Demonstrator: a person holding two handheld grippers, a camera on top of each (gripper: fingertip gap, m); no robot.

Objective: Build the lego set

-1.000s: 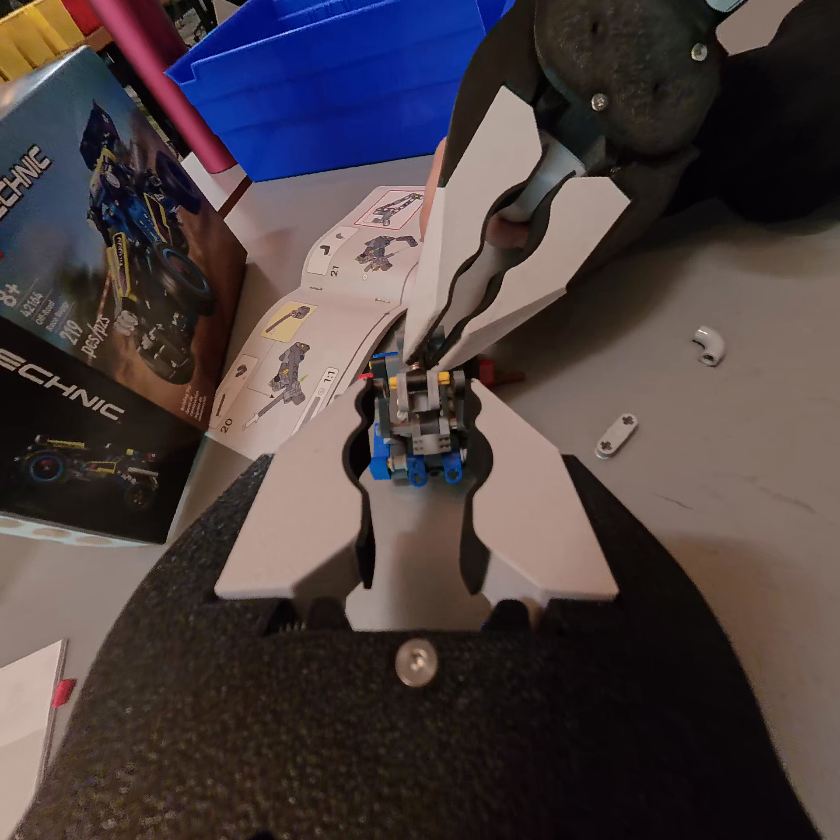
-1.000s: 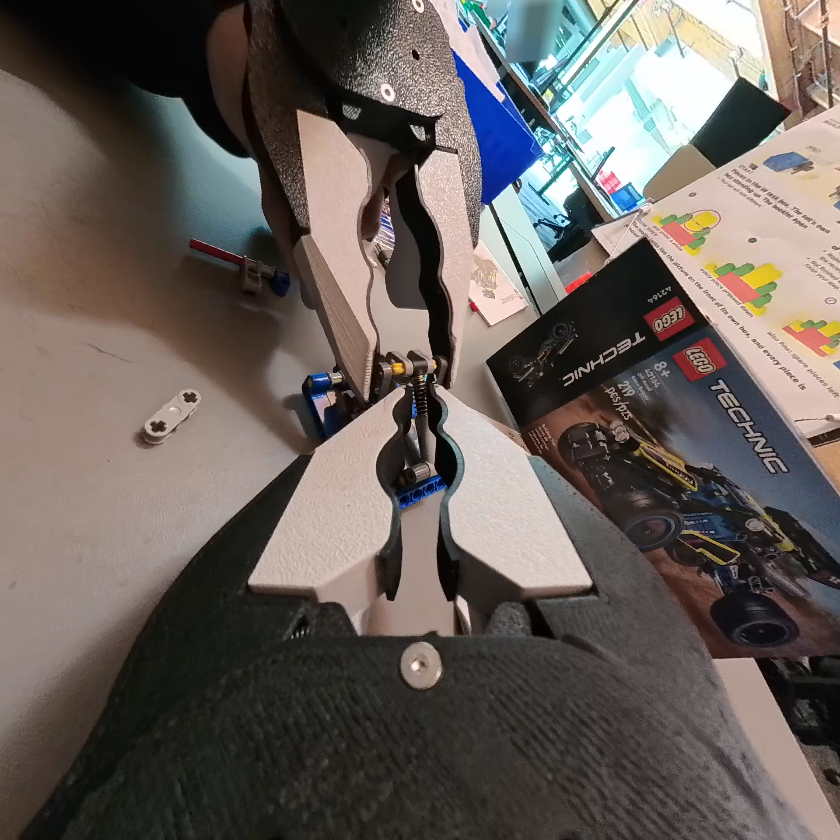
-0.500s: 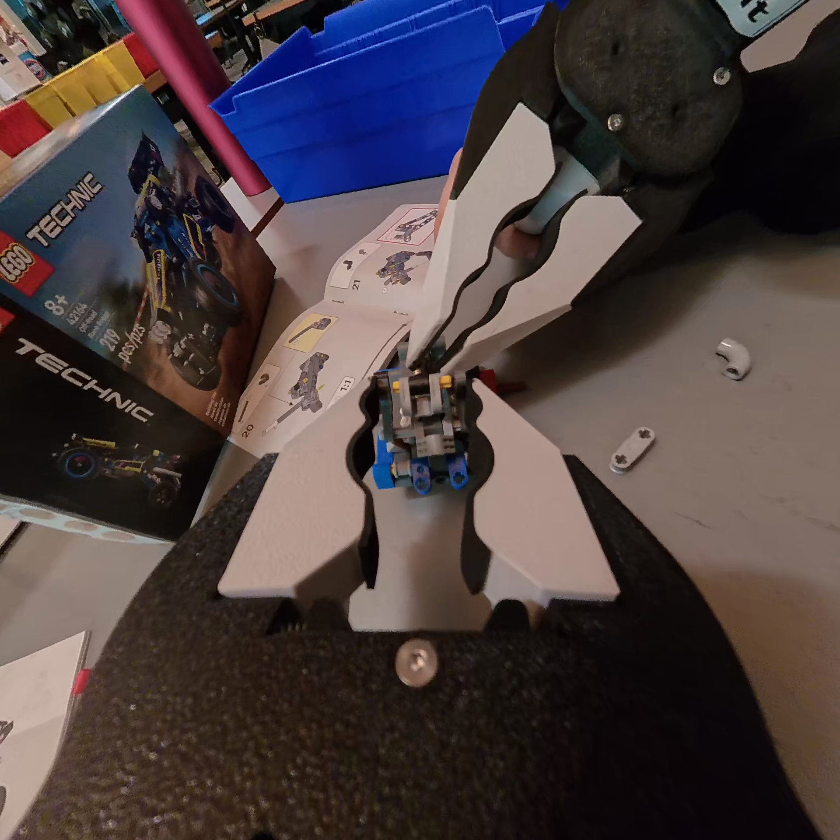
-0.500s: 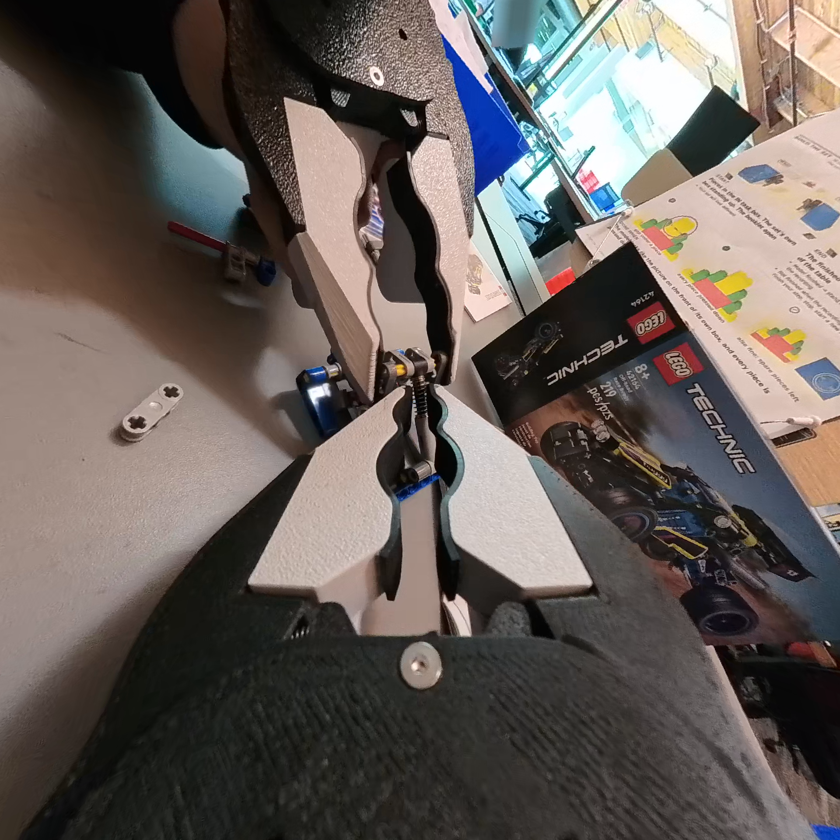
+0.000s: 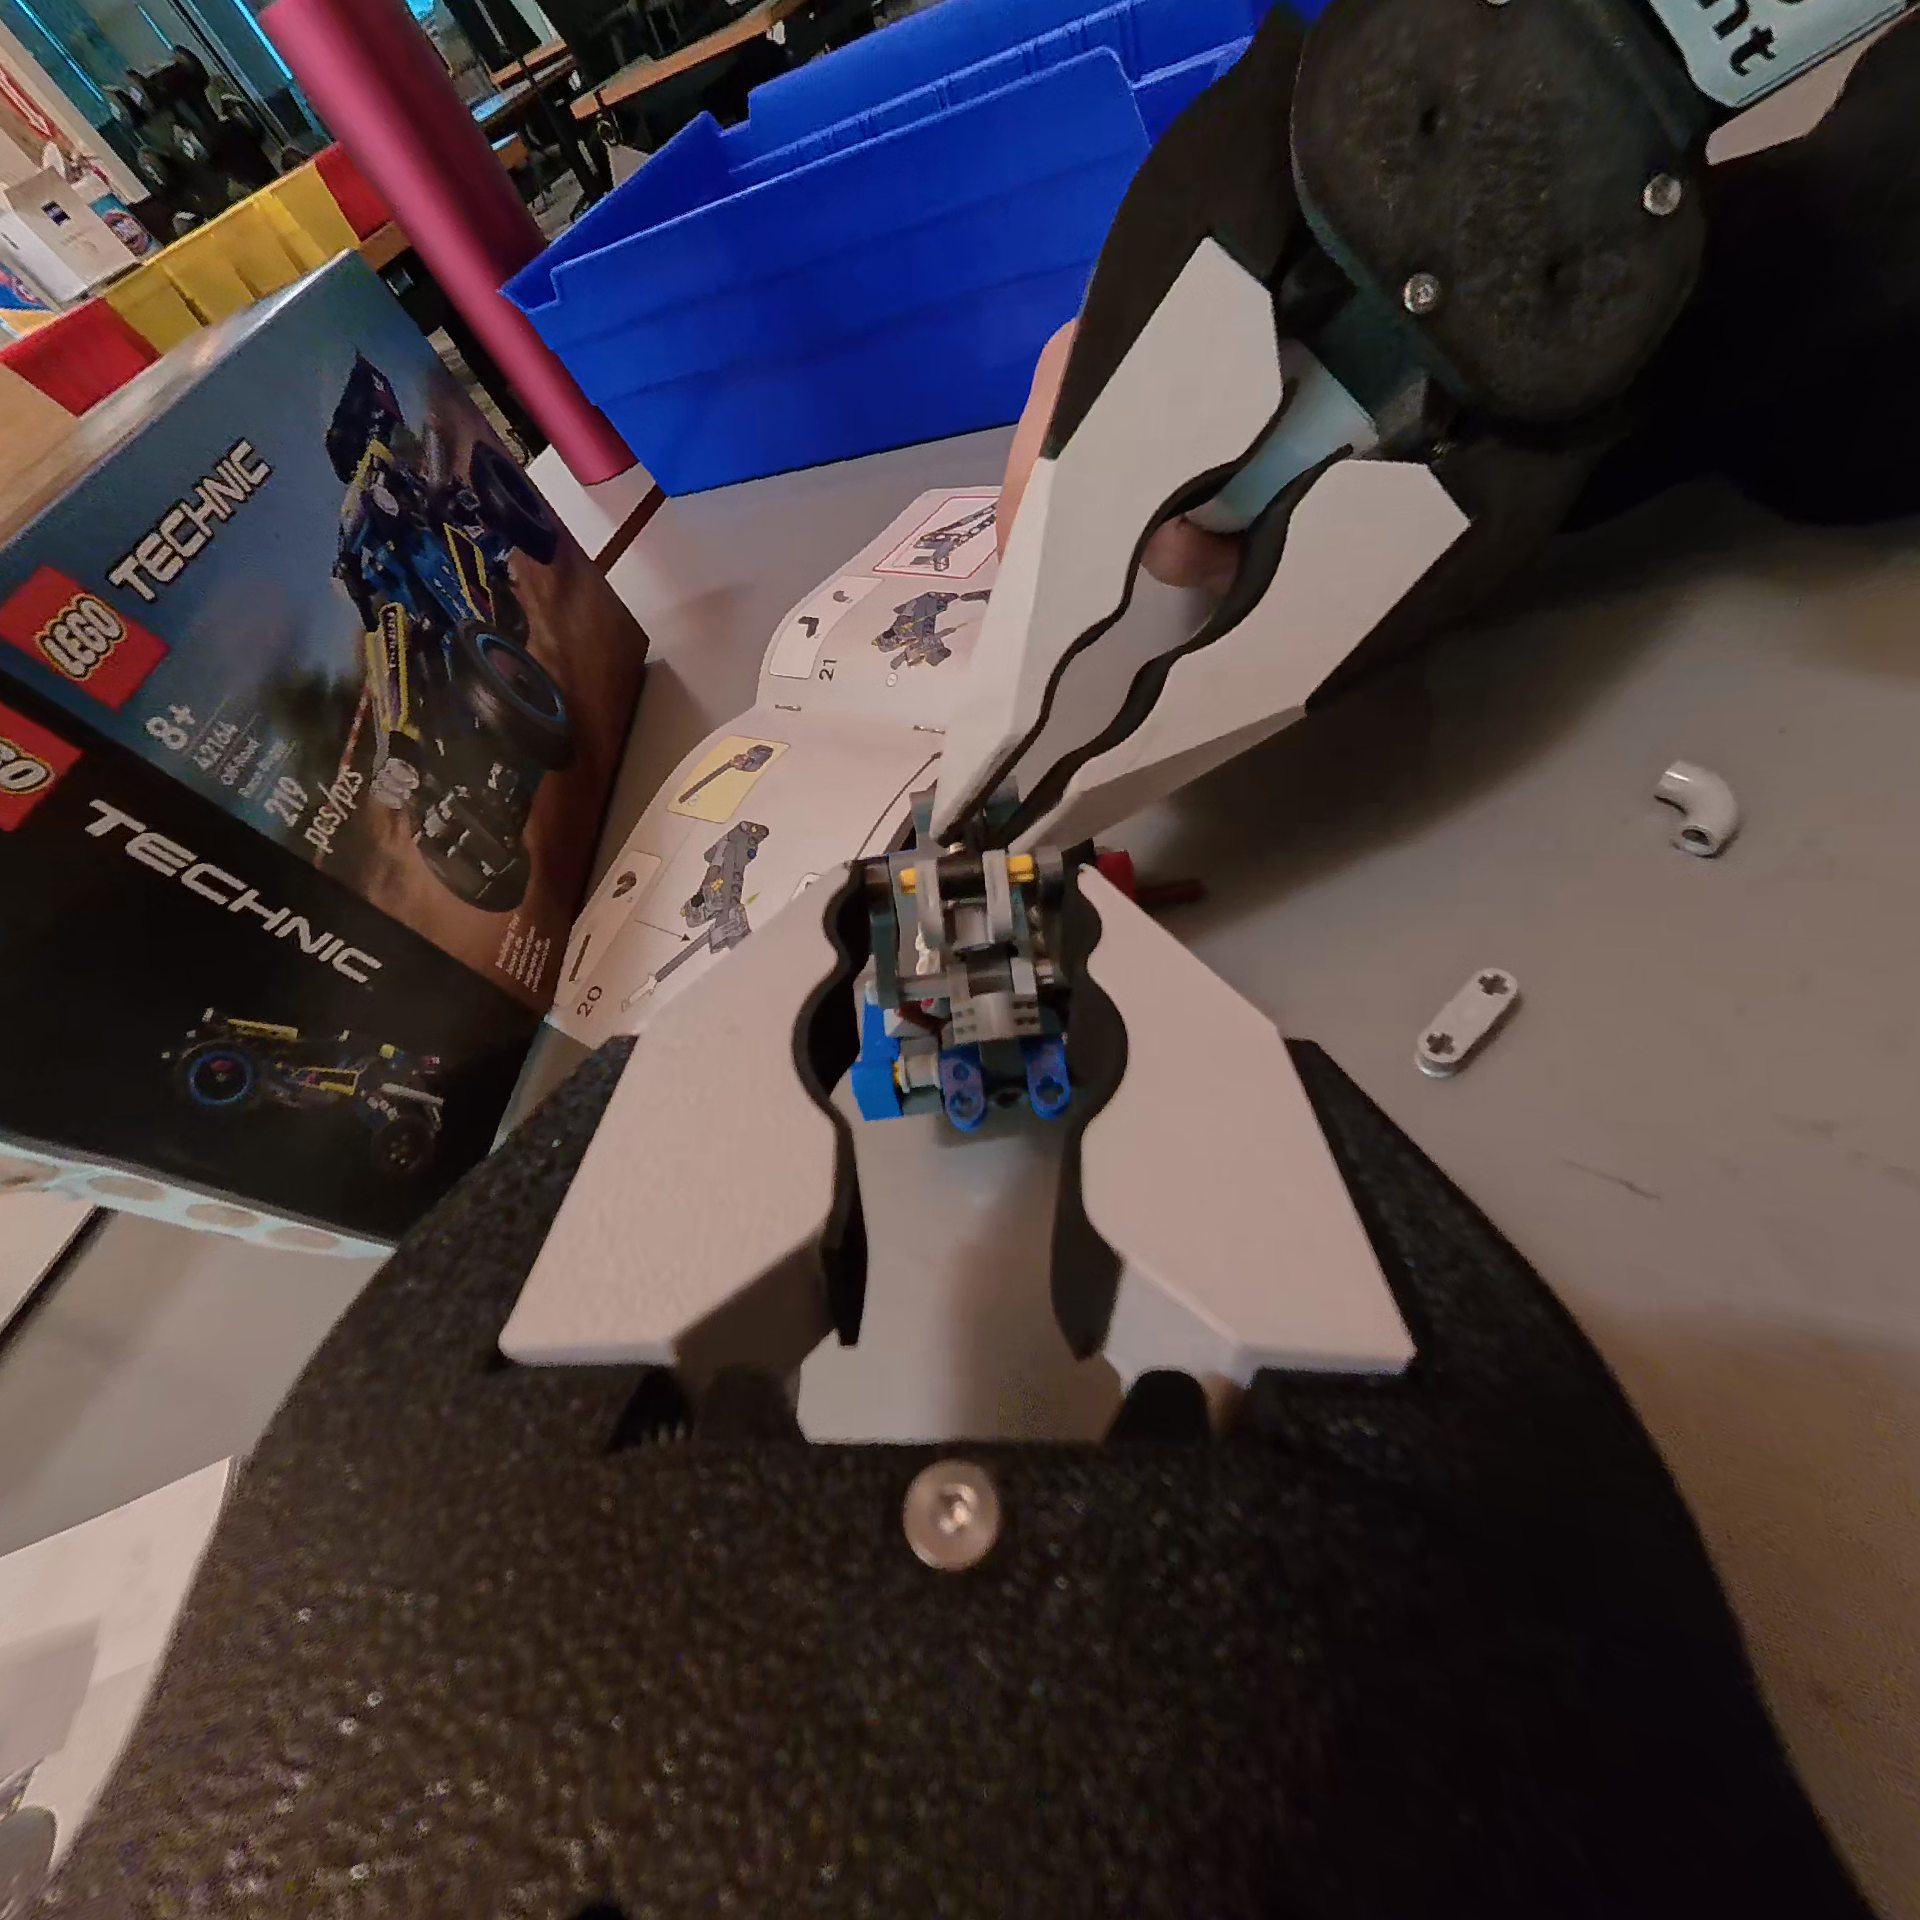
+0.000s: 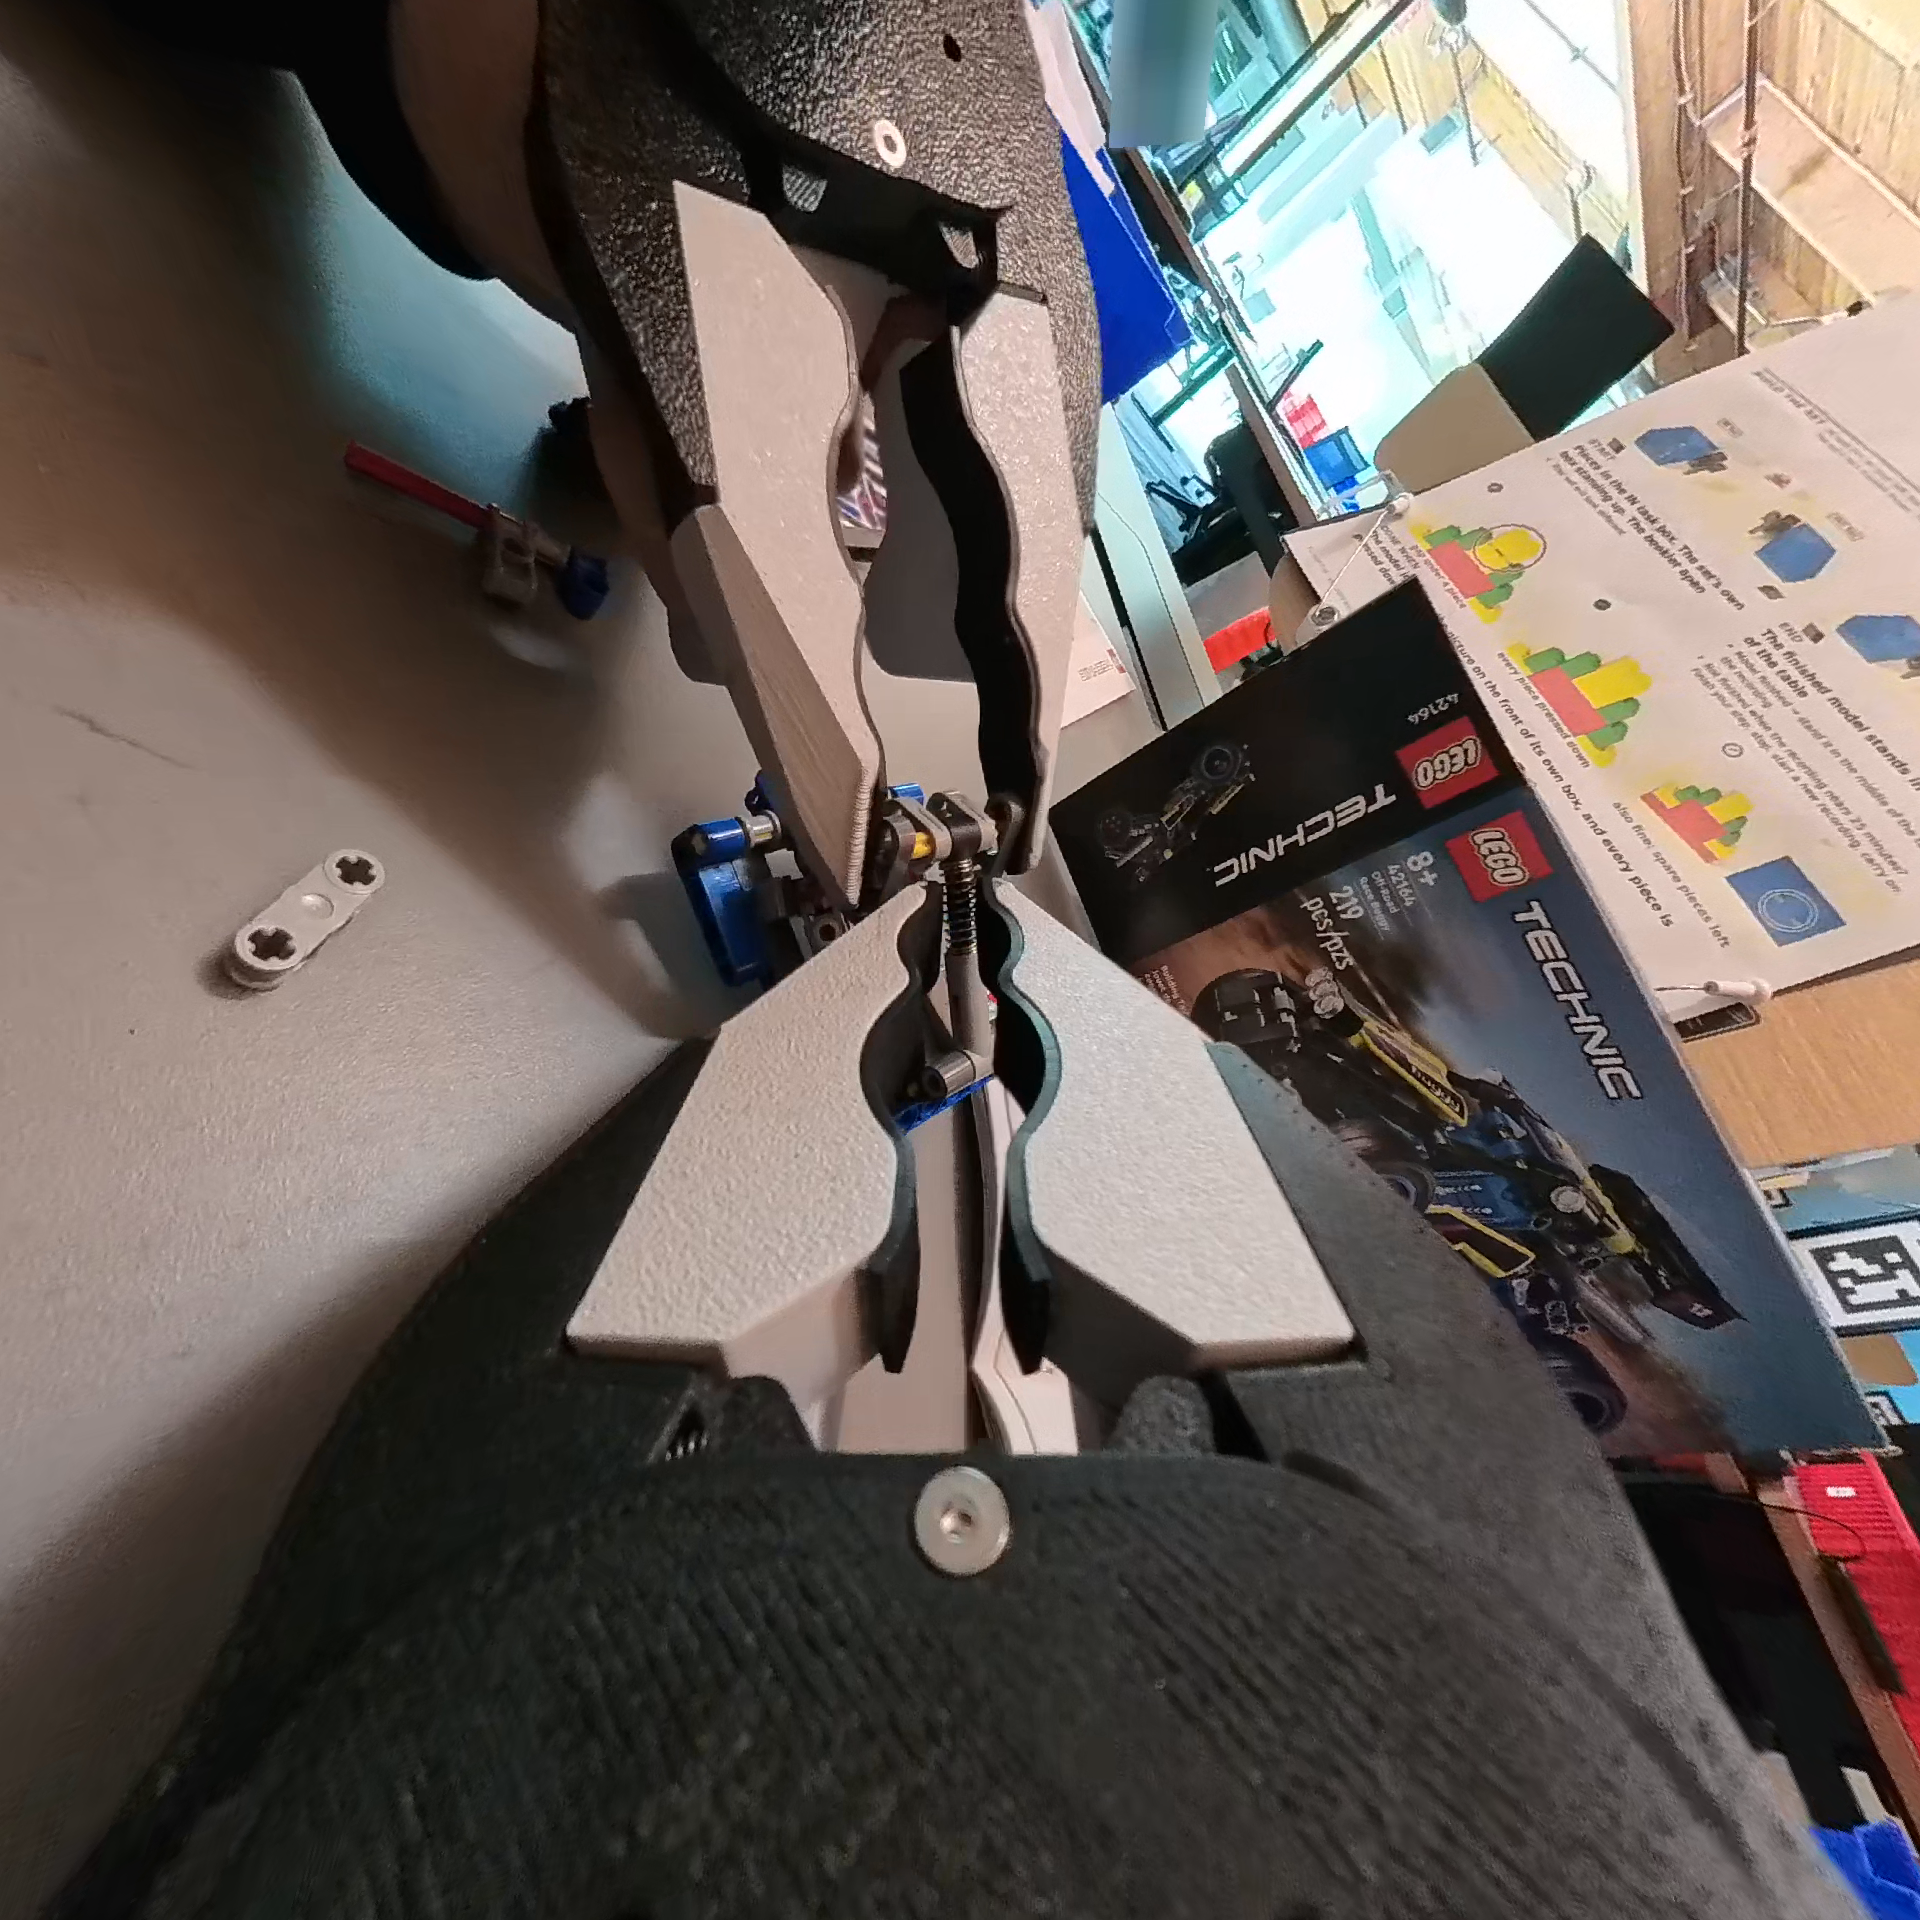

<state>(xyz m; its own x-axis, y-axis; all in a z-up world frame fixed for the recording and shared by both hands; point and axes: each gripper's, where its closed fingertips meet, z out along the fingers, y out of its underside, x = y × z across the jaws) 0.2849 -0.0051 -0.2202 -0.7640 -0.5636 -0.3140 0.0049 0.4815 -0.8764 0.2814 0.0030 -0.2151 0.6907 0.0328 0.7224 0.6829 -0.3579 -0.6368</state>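
The left tongs (image 5: pixel 961 914) stand partly spread, both inner faces pressed on the sides of a small grey-and-blue brick assembly (image 5: pixel 961 997) that rests on the table (image 5: pixel 1558 1195). The right tongs (image 6: pixel 961 914) are nearly closed, pinching the thin grey spring strut (image 6: pixel 966 977) that rises to the assembly's top crossbar. Both pairs meet at that crossbar, almost tip to tip.

The strut is slim and its coil gives, so I judge it could twist or slide between the right fingers; a sideways tug might pop the crossbar joint or lever the assembly out of the left tongs' hold.

Right of the assembly lie a flat grey two-hole link (image 5: pixel 1467 1022) and a white elbow piece (image 5: pixel 1696 821); a red axle piece (image 6: pixel 457 520) lies beyond. To the left, an open instruction booklet (image 5: pixel 748 810) and a set box (image 5: pixel 260 727). Farther off stand blue bins (image 5: pixel 831 270), a magenta post (image 5: pixel 447 239), and a busy workshop room.
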